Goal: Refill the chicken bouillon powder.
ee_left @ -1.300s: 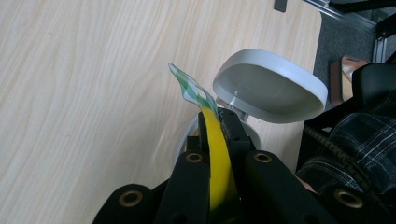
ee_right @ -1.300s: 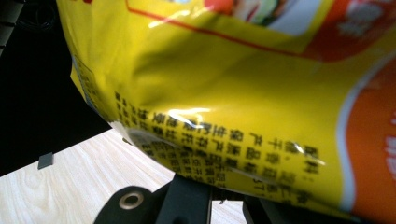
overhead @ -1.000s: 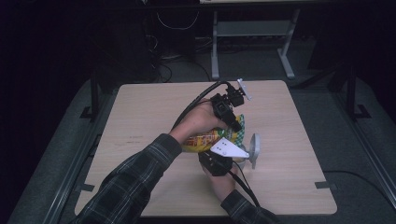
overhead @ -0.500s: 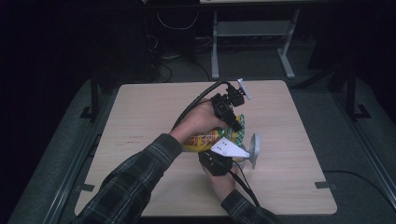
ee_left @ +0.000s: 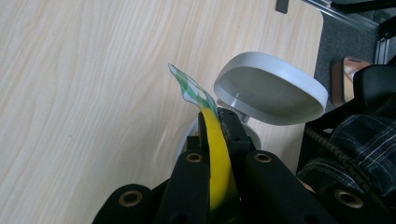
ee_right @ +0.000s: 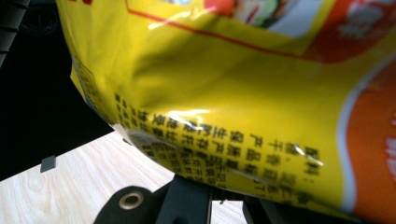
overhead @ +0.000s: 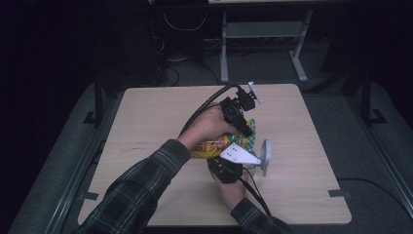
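- High view is giving me the whole layout: both of my hands are meeting just right of the middle of the wooden table (overhead: 146, 126), with the yellow snack bag (overhead: 214, 146) stretched between them above the tabletop.
- From up there I am seeing the left gripper (overhead: 242, 123) at the bag's far, green-and-white end and the right gripper (overhead: 233, 165) at its near edge, the grey three-cornered plate on top of it catching the light.
- A grey lidded container (overhead: 263, 157) is sitting just beside the bag on its right, the lid swung up; from above it is reading as little more than a pale disc.
- Left gripper view is showing what the overhead one is not: the black jaws are clamped tight on the bag's thin sealed edge (ee_left: 215, 154), the green-checked tip curling free beyond them.
- That same view is looking into the container (ee_left: 268, 88) past the jaws, its hollow lid standing open over the table, with a plaid sleeve (ee_left: 359, 149) at the right.
- Right gripper view is pressing close to the bag's printed face (ee_right: 233, 93), yellow with orange panels and rows of small dark characters, so close that the print is blurring.
- Down there the bag is dropping between my right jaws and hiding their tips; they are closed about as far as they go, pinching the bag's lower edge.
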`<state>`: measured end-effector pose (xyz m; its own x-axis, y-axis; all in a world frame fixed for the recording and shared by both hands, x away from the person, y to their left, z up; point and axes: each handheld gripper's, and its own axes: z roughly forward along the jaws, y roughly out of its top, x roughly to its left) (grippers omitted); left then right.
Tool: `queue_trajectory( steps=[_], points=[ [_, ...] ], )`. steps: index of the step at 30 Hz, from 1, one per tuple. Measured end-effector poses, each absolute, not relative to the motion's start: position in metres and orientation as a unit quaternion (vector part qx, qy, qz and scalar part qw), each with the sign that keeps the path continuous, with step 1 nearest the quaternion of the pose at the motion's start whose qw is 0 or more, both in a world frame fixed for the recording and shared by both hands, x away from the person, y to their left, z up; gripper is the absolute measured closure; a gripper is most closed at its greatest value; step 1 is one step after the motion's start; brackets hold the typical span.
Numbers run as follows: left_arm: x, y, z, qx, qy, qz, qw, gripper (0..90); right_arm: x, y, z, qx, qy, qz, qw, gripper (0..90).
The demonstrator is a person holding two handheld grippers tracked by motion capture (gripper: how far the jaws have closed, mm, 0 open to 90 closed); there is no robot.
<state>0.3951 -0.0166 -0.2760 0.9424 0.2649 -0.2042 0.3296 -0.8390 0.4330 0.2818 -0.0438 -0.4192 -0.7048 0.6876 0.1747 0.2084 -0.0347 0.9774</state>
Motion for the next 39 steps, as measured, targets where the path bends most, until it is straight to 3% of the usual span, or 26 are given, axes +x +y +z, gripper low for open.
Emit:
queue_trajectory(
  steps=[39],
  points=[
    [0.3959,-0.0204,-0.2758,0.957,0.157,-0.07,0.235,89.9,0.2826,-0.0465,-0.4178,0.337,0.666,0.638,0.188,90.0]
  ],
)
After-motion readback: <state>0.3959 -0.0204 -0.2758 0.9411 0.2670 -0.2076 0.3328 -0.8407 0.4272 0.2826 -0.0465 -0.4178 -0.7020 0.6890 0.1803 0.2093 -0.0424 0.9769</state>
